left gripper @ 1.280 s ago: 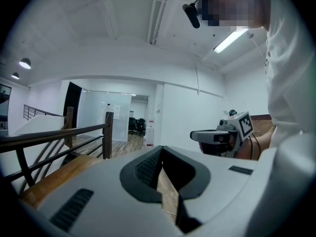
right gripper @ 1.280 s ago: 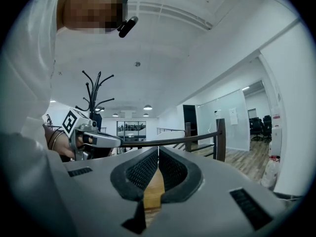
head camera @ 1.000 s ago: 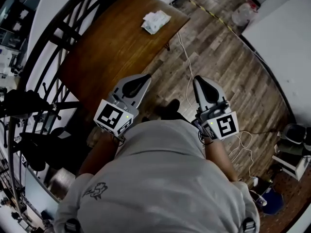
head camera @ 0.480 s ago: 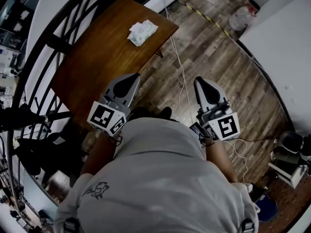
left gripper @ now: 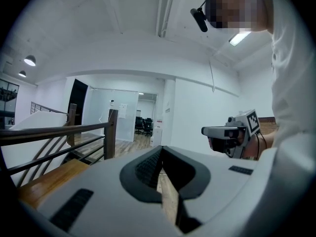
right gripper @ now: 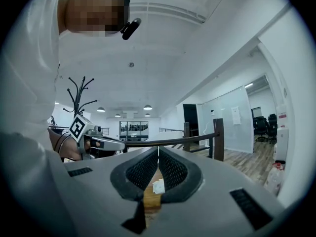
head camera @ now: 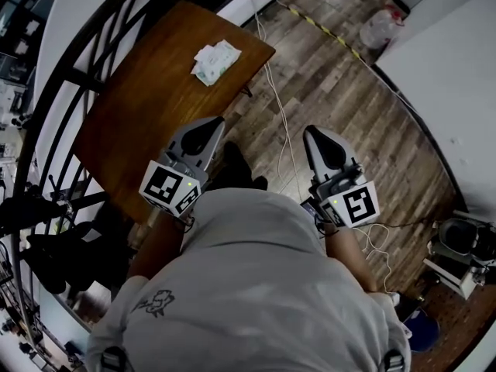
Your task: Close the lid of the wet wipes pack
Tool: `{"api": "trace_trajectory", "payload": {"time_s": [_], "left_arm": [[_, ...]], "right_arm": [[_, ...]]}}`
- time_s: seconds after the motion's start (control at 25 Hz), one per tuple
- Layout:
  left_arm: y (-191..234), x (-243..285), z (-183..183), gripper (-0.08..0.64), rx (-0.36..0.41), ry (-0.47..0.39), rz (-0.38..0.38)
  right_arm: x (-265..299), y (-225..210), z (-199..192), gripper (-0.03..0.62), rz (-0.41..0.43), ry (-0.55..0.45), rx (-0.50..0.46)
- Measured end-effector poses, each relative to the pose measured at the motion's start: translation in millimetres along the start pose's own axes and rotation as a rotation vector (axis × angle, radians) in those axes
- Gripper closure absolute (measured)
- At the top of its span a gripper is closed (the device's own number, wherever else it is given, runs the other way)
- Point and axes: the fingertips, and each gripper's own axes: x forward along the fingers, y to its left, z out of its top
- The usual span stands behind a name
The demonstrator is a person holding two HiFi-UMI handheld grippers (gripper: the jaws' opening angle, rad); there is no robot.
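Head view — wet wipes pack (head camera: pixel 215 60) white, crumpled-looking, on wooden table (head camera: pixel 147 107), upper left of frame; lid too small to read. Left gripper (head camera: pixel 208 130) and right gripper (head camera: pixel 319 138) lower centre, well apart from pack.
Left gripper view — jaws together, nothing between.
Right gripper view — jaws together, empty; pack a small white patch beyond them.

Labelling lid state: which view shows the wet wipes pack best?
Head view: the wet wipes pack lies whole and unblocked on the wooden table, though small, so the lid state is unclear. Right gripper view catches only a tiny white patch, likely it. Left gripper view does not show it.
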Motion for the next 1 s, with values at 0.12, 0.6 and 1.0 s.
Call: {"api": "trace_trajectory", "payload": {"time_s": [0.12,0.6,1.0], "left_arm": [[14.7,12.7,2.3,0.548,-0.010,0.000,0.000],[113.9,49.2,13.2,0.547,-0.068,-0.004,0.062],[203.9,34.1,24.0,0.548,-0.064,-0.002,0.140]], "right_arm": [[12.2,-11.5,-3.6,0.558,0.007,0.014,0.005],[121.4,-46.9,-3.8,0.558,0.101,0.065,0.018],[229.1,-42.0,4.1,0.558,0.198,0.067,0.012]]}}
